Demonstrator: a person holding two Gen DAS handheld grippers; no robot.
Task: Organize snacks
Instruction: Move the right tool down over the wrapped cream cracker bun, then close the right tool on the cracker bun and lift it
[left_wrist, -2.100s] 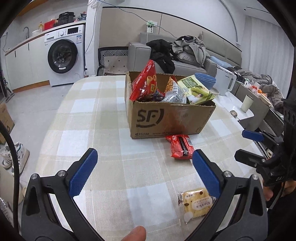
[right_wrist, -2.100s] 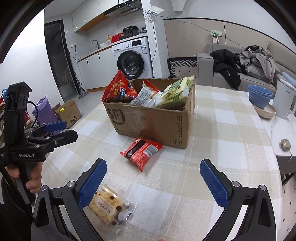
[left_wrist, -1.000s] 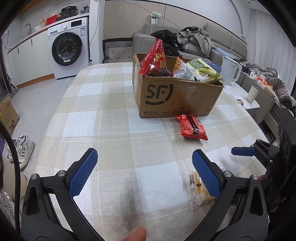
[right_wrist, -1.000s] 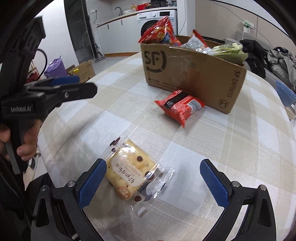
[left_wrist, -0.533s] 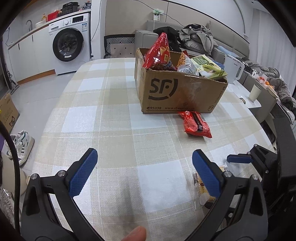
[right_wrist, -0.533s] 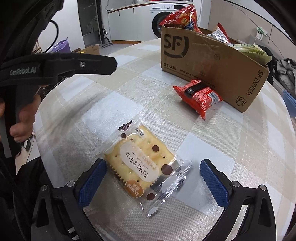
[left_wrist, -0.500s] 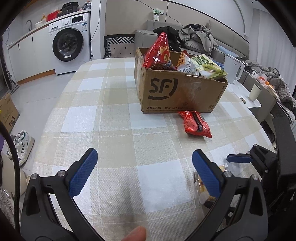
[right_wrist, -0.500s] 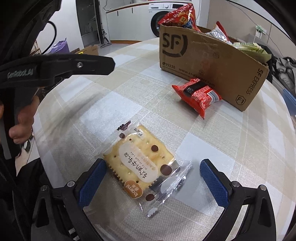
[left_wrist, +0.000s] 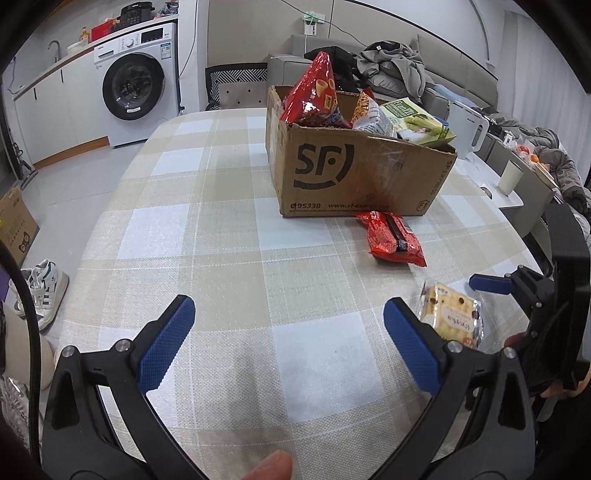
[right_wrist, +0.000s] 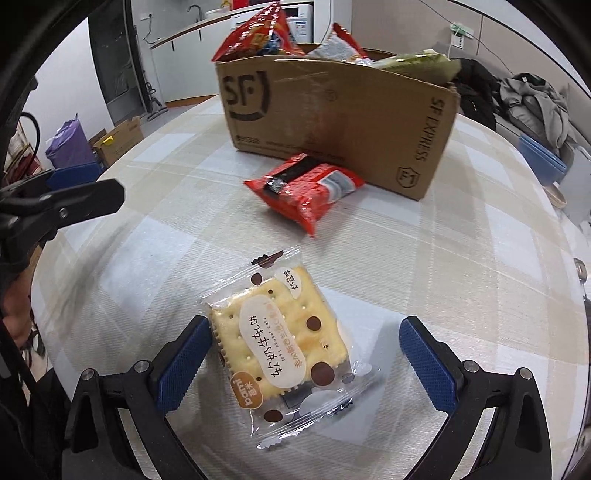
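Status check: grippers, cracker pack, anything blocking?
Right gripper open, straddling cracker pack flat on table. Left gripper open, empty. Red packet lies before box, clear of grasp.

The worktop (left_wrist: 207, 236) lies bare across the left and lower middle of the left wrist frame, open to the left tool (left_wrist: 288, 339), whose blue pads stand wide apart. At upper right the cardboard box (left_wrist: 354, 173) blocks the way, the red packet (left_wrist: 393, 238) just below it. The cracker packet (right_wrist: 284, 339) fills the gap of the wide-spread right tool (right_wrist: 306, 358), bare cloth on either side
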